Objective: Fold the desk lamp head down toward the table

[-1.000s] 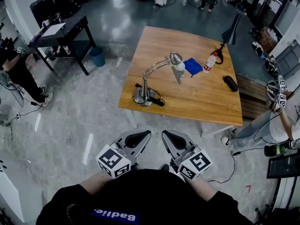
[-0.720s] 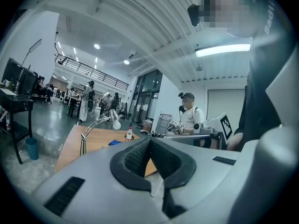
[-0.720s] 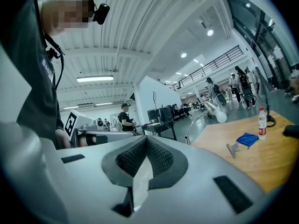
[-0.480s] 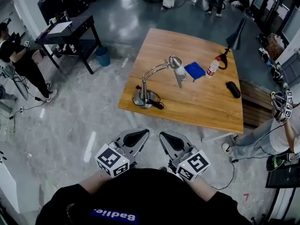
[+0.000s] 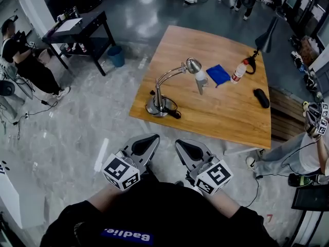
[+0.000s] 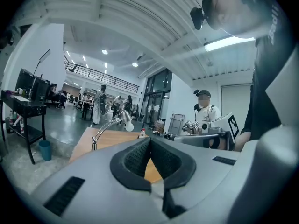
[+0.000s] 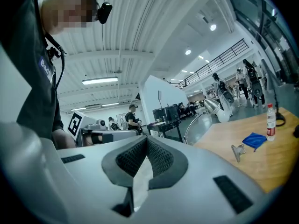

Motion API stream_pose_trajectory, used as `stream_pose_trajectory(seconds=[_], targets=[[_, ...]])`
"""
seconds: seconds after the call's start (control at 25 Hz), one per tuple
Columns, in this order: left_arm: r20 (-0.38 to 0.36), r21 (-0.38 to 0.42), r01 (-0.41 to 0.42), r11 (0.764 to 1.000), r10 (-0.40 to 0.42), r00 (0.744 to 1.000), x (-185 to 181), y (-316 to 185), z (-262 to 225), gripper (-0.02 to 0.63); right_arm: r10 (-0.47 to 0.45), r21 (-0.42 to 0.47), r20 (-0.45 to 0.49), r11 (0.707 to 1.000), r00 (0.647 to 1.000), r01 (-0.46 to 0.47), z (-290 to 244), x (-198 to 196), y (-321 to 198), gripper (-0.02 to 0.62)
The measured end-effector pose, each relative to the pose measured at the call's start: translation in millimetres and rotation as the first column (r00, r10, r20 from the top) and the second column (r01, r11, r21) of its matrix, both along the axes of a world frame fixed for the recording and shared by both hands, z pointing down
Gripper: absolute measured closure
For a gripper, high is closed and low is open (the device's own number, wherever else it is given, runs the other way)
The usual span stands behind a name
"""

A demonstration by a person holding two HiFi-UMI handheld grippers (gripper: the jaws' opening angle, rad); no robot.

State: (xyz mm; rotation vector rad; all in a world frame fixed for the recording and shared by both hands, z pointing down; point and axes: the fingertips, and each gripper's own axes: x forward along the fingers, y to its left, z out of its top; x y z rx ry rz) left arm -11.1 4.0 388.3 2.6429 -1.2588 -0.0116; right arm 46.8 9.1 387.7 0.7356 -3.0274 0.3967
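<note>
A silver desk lamp (image 5: 169,86) stands on the wooden table (image 5: 226,112), its round base (image 5: 157,107) near the front left corner and its curved neck rising to the head (image 5: 195,68) with a white bulb. In the left gripper view the lamp (image 6: 110,127) shows far ahead; in the right gripper view the lamp head (image 7: 216,108) shows too. My left gripper (image 5: 145,144) and right gripper (image 5: 187,148) are held close to my body over the floor, short of the table. Both are shut with nothing between the jaws.
On the table lie a blue cloth (image 5: 218,75), a plastic bottle (image 5: 238,71), a black case (image 5: 261,98), a metal clip (image 5: 200,88) and a black lamp (image 5: 263,42). A dark side table (image 5: 82,27) and blue bin (image 5: 116,55) stand left. People stand around.
The table and lamp have shifted slightly in the head view as I moved. Both grippers stay shut and side by side, having drifted a little.
</note>
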Motion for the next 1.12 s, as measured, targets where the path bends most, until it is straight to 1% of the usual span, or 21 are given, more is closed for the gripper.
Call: stream_pose_trajectory(seconds=[0.08,0.24,0.36,0.44,0.52,0.68,0.76,0.88,1.04,1.12], targets=[[0.0,-0.001,-0.011,1.0,0.011,1.0,-9,-17,4,0.597,0.016,-0.011,-0.01,1.0,1.0,-0.016,4,-8,-17,0.589],[0.014,0.002,-0.063,0.998,0.063,0.998,-34,-57,10,0.597,0.059,-0.024,-0.035,0.998,0.998,-0.06,6,-35,-53,0.589],[0.047,0.019,-0.109,0.994,0.108,0.993,-53,-89,14,0.597,0.096,-0.035,-0.057,0.995,0.994,-0.098,10,-55,-82,0.589],[0.069,0.033,-0.147,0.989,0.145,0.987,-64,-109,18,0.597,0.132,-0.046,-0.065,0.99,0.989,-0.135,13,-67,-102,0.589],[0.075,0.039,-0.181,0.983,0.177,0.981,-73,-128,21,0.597,0.169,-0.056,-0.07,0.983,0.983,-0.173,14,-77,-120,0.589],[0.082,0.029,-0.235,0.972,0.232,0.969,-84,-156,31,0.597,0.233,-0.075,-0.07,0.968,0.97,-0.238,12,-88,-147,0.589],[0.097,0.021,-0.247,0.969,0.244,0.965,-86,-167,38,0.597,0.248,-0.096,-0.068,0.963,0.966,-0.253,14,-90,-157,0.589],[0.14,0.021,-0.252,0.967,0.247,0.959,-88,-183,53,0.597,0.26,-0.119,-0.062,0.957,0.964,-0.266,18,-88,-175,0.589],[0.189,-0.016,-0.218,0.976,0.217,0.958,-89,-201,84,0.597,0.281,-0.137,-0.06,0.948,0.958,-0.287,24,-79,-196,0.589],[0.22,-0.036,-0.205,0.978,0.208,0.953,-88,-208,98,0.597,0.292,-0.143,-0.063,0.944,0.954,-0.298,25,-73,-205,0.588]])
